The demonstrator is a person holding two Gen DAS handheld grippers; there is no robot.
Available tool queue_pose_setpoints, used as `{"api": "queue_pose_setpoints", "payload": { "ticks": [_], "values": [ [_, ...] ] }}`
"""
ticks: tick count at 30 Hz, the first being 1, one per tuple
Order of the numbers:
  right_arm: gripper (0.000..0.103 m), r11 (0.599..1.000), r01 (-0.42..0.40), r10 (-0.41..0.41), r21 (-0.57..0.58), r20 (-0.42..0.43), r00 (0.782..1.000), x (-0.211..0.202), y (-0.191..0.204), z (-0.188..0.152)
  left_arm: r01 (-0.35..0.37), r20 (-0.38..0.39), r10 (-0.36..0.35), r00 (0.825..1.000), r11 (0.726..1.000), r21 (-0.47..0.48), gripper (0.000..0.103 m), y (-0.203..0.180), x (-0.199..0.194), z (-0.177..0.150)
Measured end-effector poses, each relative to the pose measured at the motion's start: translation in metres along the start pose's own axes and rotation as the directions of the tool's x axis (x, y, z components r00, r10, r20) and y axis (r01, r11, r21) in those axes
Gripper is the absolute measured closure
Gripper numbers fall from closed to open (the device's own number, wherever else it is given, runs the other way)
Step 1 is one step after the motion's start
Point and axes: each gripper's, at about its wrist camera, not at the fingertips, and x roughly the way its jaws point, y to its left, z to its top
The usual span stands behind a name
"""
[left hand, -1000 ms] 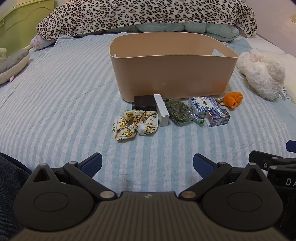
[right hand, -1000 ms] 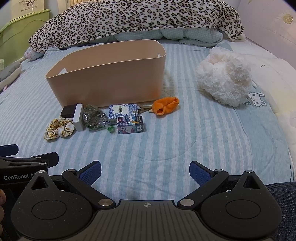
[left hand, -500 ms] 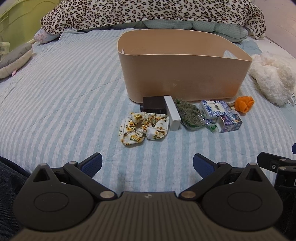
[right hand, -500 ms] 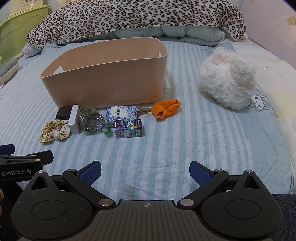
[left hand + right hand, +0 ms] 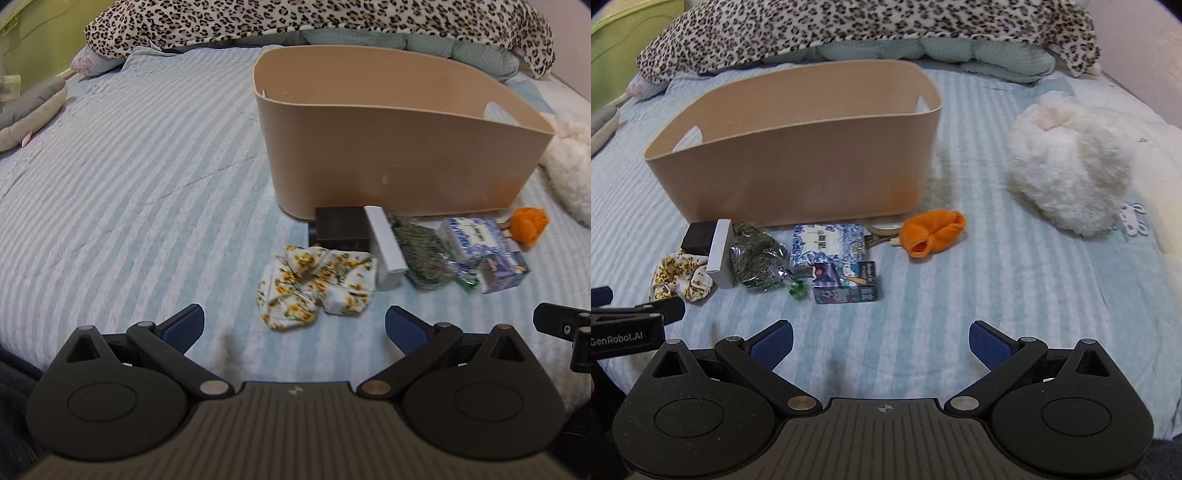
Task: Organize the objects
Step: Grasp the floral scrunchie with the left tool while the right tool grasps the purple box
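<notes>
A tan bin (image 5: 399,162) (image 5: 798,177) stands on the striped bed, and what I can see of its inside is empty. In front of it lie a floral scrunchie (image 5: 314,286) (image 5: 681,277), a black box (image 5: 341,229), a white box (image 5: 386,245), a green foil packet (image 5: 424,253) (image 5: 757,258), a blue-white pack (image 5: 471,240) (image 5: 829,242), a small printed carton (image 5: 846,282) and an orange cloth (image 5: 932,232). My left gripper (image 5: 294,326) is open just short of the scrunchie. My right gripper (image 5: 881,341) is open, short of the carton.
A white fluffy plush (image 5: 1071,170) lies right of the bin. A leopard-print blanket (image 5: 295,18) and pillows run along the back. A grey cushion (image 5: 29,107) lies at the far left. Striped bedspread (image 5: 129,184) spreads left of the items.
Both grippers have moved forward toward the row of items, which now look larger and closer. The left one has neared the scrunchie. Both stay open.
</notes>
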Motion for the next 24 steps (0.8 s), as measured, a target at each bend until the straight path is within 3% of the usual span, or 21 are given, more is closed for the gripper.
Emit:
{"api": "queue_pose_setpoints", "payload": {
  "ticks": [11, 16, 21, 24],
  "values": [
    [0.007, 0.997, 0.010, -0.010, -0.073, 0.002, 1.000, 0.040, 0.025, 0.014, 0.019, 0.063, -0.024, 0.998, 0.996, 0.082, 0.000, 0.005, 0.032, 0.000],
    [0.014, 0.999, -0.016, 0.016, -0.048, -0.004, 1.000, 0.055, 0.027, 0.015, 0.066, -0.002, -0.066, 0.998, 0.996, 0.067, 0.000, 0.004, 0.052, -0.002],
    [0.022, 0.998, -0.028, 0.028, -0.050, 0.008, 1.000, 0.065, 0.031, 0.015, 0.065, 0.005, -0.066, 0.998, 0.994, 0.092, 0.000, -0.002, 0.055, -0.003],
    [0.032, 0.998, -0.039, 0.040, -0.044, 0.027, 0.999, 0.064, 0.031, 0.015, 0.076, 0.036, -0.079, 0.996, 0.994, 0.080, 0.011, -0.001, 0.050, -0.005]
  ]
}}
